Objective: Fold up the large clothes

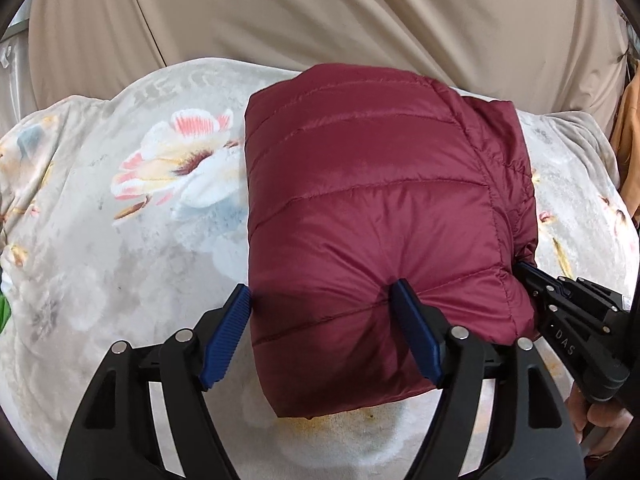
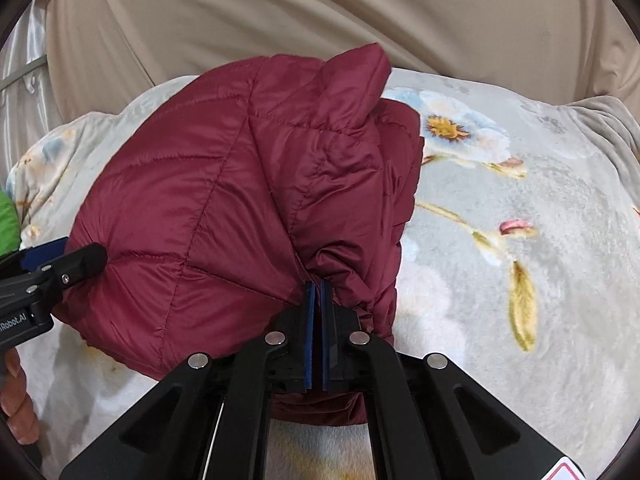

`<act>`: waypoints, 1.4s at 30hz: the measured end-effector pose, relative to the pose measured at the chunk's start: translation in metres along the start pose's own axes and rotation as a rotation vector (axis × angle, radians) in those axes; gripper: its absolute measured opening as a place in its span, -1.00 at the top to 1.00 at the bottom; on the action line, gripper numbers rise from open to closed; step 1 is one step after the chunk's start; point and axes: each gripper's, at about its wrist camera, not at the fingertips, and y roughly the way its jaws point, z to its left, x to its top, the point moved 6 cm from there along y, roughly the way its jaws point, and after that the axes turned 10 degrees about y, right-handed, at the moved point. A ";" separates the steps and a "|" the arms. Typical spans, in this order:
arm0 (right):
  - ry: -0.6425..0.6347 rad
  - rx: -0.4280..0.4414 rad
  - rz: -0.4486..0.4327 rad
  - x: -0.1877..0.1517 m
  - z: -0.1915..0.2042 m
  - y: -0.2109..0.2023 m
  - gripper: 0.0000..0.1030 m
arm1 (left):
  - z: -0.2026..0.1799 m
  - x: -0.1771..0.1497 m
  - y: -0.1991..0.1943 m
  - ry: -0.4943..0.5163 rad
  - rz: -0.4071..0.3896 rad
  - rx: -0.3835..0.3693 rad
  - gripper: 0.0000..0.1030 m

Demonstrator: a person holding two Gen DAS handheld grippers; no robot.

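Note:
A maroon quilted puffer jacket (image 1: 372, 200) lies folded into a thick block on a floral blanket (image 1: 120, 240). My left gripper (image 1: 322, 294) is open; its right fingertip (image 1: 402, 292) presses into the jacket's near left edge and its left fingertip sits beside the jacket on the blanket. In the right wrist view the jacket (image 2: 224, 200) fills the middle, with a sleeve or collar flap sticking up at the back. My right gripper (image 2: 319, 286) is shut on a bunched fold at the jacket's near right edge. It also shows in the left wrist view (image 1: 568, 304).
The blanket (image 2: 520, 260) covers a soft raised surface with beige curtains (image 1: 320, 12) behind it. A green item (image 2: 8, 220) sits at the left edge. An orange cloth (image 1: 630, 140) hangs at the far right. A hand (image 2: 16, 396) holds the left gripper.

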 end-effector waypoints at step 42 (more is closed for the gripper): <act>0.111 0.012 -0.015 -0.013 -0.020 -0.070 0.82 | 0.001 -0.048 -0.056 0.006 -0.018 0.120 -0.49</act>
